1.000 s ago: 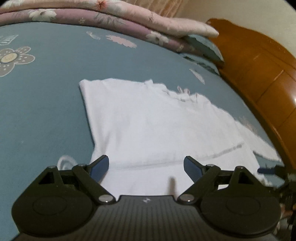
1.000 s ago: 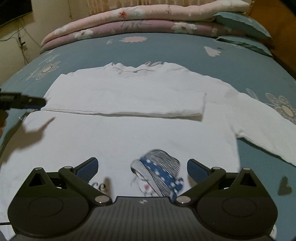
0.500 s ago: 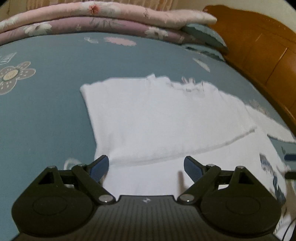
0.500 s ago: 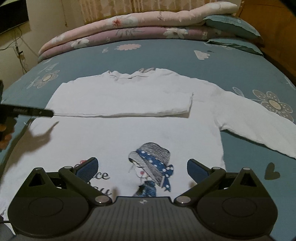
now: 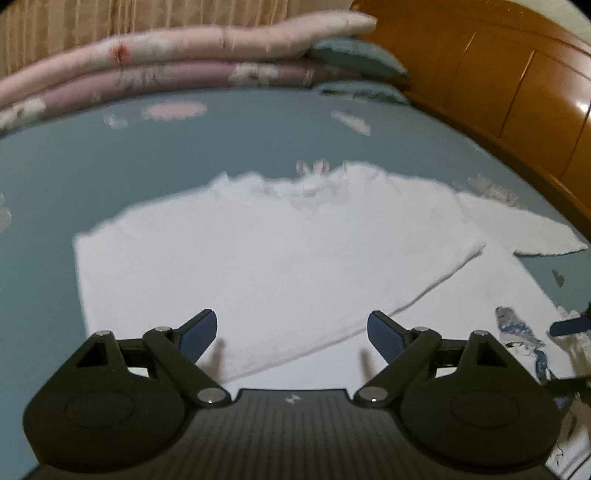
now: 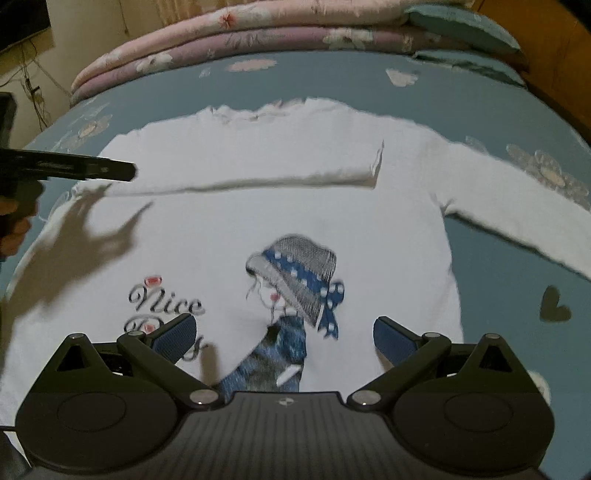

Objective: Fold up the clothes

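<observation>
A white long-sleeved shirt (image 6: 229,236) lies flat, front up, on the blue flowered bedspread (image 6: 332,77). It bears a print of a girl in a hat (image 6: 295,273) and the words "Nice Day". One sleeve is folded across the chest, its cuff (image 6: 375,166) near the middle. The other sleeve (image 6: 517,214) stretches out to the right. My right gripper (image 6: 284,332) hovers open above the lower part of the print, holding nothing. My left gripper (image 5: 291,328) is open and empty over the folded sleeve (image 5: 295,266); in the right wrist view the left gripper (image 6: 122,171) sits at the shirt's left edge.
Folded pink and purple quilts (image 6: 240,33) and teal pillows (image 6: 461,26) are stacked at the far side of the bed. A wooden headboard (image 5: 517,74) runs along the right. A hand (image 6: 14,225) holds the left gripper. Cables hang on the wall (image 6: 33,88) at left.
The left gripper has swung and rolled, so the shirt now sits centred ahead of it. The right gripper has drawn back toward the hem, showing more of the print. Both stay open.
</observation>
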A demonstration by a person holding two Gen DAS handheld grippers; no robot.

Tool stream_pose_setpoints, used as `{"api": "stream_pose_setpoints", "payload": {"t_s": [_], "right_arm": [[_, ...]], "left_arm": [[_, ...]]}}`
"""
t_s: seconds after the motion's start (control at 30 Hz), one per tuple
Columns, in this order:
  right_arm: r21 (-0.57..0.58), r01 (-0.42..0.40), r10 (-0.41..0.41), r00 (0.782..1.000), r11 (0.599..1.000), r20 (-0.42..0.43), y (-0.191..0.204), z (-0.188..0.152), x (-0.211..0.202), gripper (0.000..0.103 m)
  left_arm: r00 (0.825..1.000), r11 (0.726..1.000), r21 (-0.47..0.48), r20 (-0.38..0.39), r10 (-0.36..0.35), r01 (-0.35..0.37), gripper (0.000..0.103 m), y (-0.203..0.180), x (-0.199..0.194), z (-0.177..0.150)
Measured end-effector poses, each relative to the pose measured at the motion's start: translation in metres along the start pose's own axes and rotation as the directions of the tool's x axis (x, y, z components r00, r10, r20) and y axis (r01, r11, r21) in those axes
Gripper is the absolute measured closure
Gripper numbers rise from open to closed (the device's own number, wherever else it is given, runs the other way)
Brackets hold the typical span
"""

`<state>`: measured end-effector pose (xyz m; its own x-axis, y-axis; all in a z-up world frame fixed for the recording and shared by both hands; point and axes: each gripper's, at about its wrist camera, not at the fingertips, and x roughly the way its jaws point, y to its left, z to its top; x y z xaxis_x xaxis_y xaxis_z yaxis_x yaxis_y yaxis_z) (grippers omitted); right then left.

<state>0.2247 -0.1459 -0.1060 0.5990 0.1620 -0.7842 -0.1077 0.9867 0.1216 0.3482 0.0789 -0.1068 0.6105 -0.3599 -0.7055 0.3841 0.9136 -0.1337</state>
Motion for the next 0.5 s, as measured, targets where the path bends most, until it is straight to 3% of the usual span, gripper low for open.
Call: {"api": "stream_pose_setpoints", "payload": {"t_s": [0.23,0.37,0.5], "right_arm": [[-0.068,0.017,-0.016,1.0,0.998,0.011,0.001,-0.017,0.007,0.0],[-0.069,0.032,-0.029,0.999,0.997,0.033,0.001,-0.019,0.009,0.0],[-0.066,0.039,-0.037,0.999,0.997,0.03,0.003,-0.019,0.004,0.0]], "left_arm": [[0.999,0.999,0.019,-0.019,0.028,-0.028,0.014,-0.01,-0.014,-0.02],[1.0,0.997,0.074,-0.007,0.002,-0.001,0.014,-0.032,-0.044,-0.021],[0.999,0.985,0.171,-0.036,0.036,-0.03,0.014,-0.064,-0.063,-0.032]]}}
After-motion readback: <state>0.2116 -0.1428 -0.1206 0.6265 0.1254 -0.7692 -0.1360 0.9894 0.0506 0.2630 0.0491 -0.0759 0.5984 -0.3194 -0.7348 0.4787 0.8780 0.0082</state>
